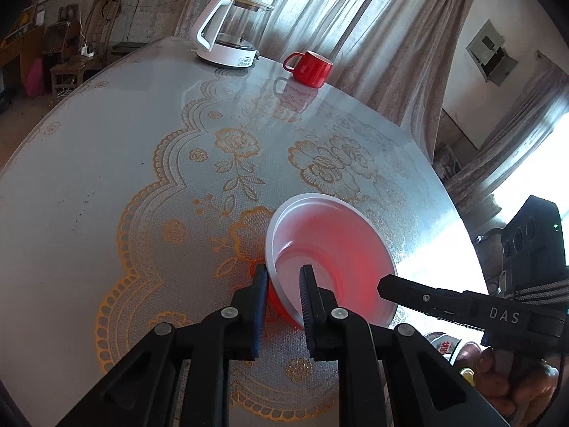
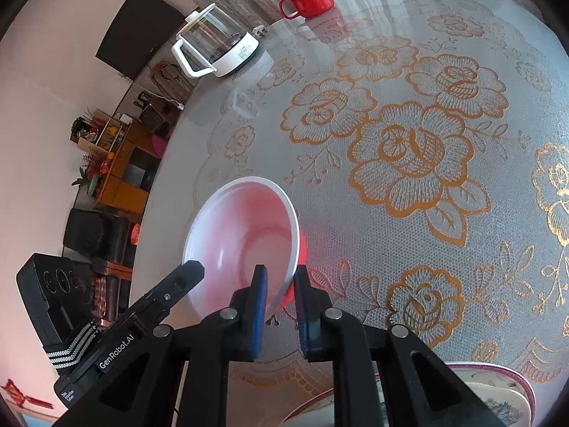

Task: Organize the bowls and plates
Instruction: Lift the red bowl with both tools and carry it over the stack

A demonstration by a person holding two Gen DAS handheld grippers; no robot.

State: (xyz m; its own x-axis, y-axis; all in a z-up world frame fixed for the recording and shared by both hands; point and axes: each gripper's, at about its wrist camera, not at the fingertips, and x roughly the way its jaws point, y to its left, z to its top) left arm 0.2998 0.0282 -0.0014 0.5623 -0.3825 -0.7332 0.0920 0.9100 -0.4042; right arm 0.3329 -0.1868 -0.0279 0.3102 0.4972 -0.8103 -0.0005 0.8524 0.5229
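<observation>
The left claw (image 1: pixel 284 277) pinches one side of the bowl's (image 1: pixel 330 245) rim, and the right claw (image 2: pixel 279 279) pinches the opposite side. The bowl hangs tilted just above the counter (image 1: pixel 106 178). Both grips should hold evenly while it travels toward the plates (image 2: pixel 498 391) at the near edge.

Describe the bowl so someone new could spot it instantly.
On the round table with the gold floral lace cloth, look at the near edge, away from the kettle and red mug by the curtain. The bowl is there, tilted, gripped by both jaws: white inside, red outside.
</observation>
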